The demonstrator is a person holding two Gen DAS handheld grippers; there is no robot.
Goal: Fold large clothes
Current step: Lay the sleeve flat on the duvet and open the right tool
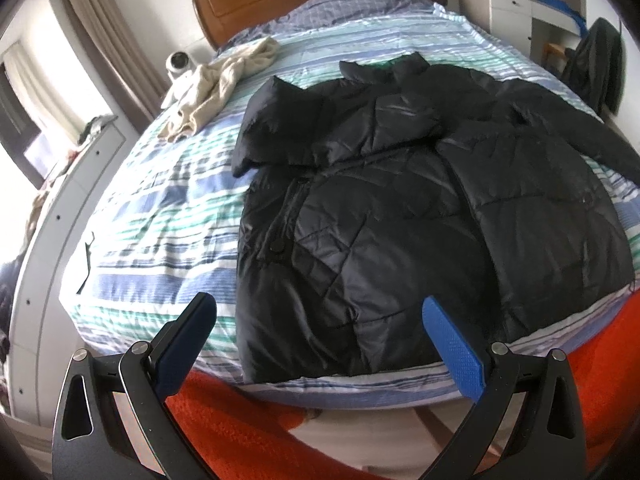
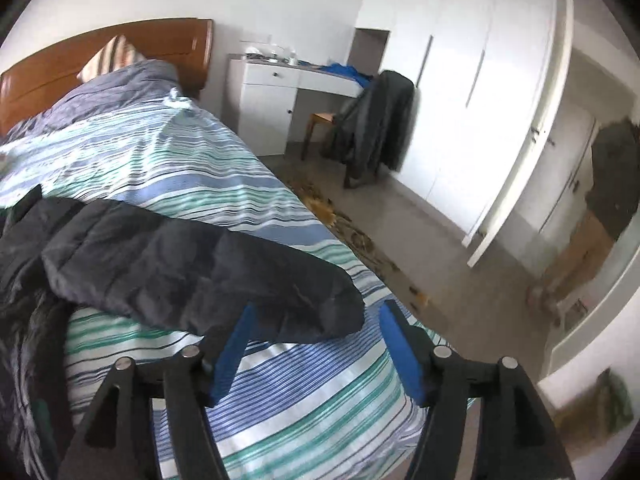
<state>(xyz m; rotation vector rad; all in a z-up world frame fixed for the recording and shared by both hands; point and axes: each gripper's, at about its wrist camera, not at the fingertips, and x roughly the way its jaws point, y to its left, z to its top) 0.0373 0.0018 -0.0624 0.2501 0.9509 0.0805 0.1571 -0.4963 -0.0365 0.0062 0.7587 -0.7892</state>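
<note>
Black quilted jacket (image 1: 384,208) lies flat on the bed (image 1: 168,208) ahead of my left tongs (image 1: 320,328), both tongs empty and wide, sleeve cuff (image 2: 320,304) just past my right tongs (image 2: 314,320): I'd pinch the cuff deep, then fold inward.

In the right wrist view, the black jacket (image 2: 168,264) runs off the left edge, so only one sleeve and part of the body show; its near left part is smeared by blur. The sleeve's cuff hides the tip of the right gripper's (image 2: 316,320) left finger. The items on the far white desk (image 2: 280,76) are too small to tell. In the left wrist view, the jacket's (image 1: 380,208) right sleeve is cut by the right edge, and its near hem sits behind the left gripper's (image 1: 320,312) blue pad.
</note>
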